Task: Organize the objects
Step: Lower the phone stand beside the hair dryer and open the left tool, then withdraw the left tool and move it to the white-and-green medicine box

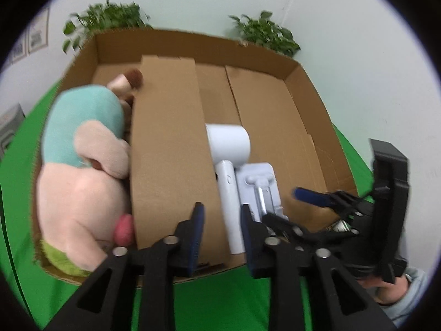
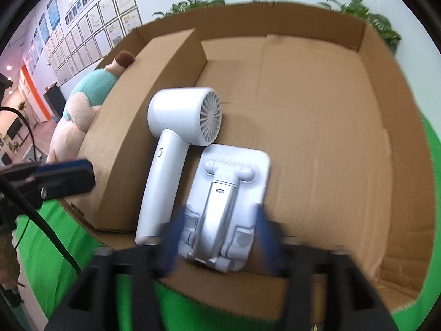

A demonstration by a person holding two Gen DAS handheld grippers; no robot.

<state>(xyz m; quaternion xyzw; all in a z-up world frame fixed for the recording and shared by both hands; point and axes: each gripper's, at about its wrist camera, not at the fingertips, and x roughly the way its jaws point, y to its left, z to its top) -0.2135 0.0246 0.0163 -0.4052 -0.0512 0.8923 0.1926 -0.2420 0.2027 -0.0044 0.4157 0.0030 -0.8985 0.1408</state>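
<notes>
Lying in the wide right compartment of the cardboard box, the white hair dryer rested with its handle toward the near wall and its grilled end facing right. Just beside it, to its right, lay the white folding stand, flat on the box floor with its hinged end at the near wall.

A cardboard divider stood upright in the box, and on its far side the plush toy, pink and tan with a teal part, filled the left compartment. The box sat on a green desk, with leafy plants behind it.

The right tool hung over the near end of the stand, its blue pads blurred and spread apart on either side of the stand; they did not appear to press on it. The left tool pointed down at the near wall of the box, its jaws partly apart with nothing gripped, the dryer's handle showing between them. In the left wrist view the right tool stood close by on the right, with a sleeve below it.
</notes>
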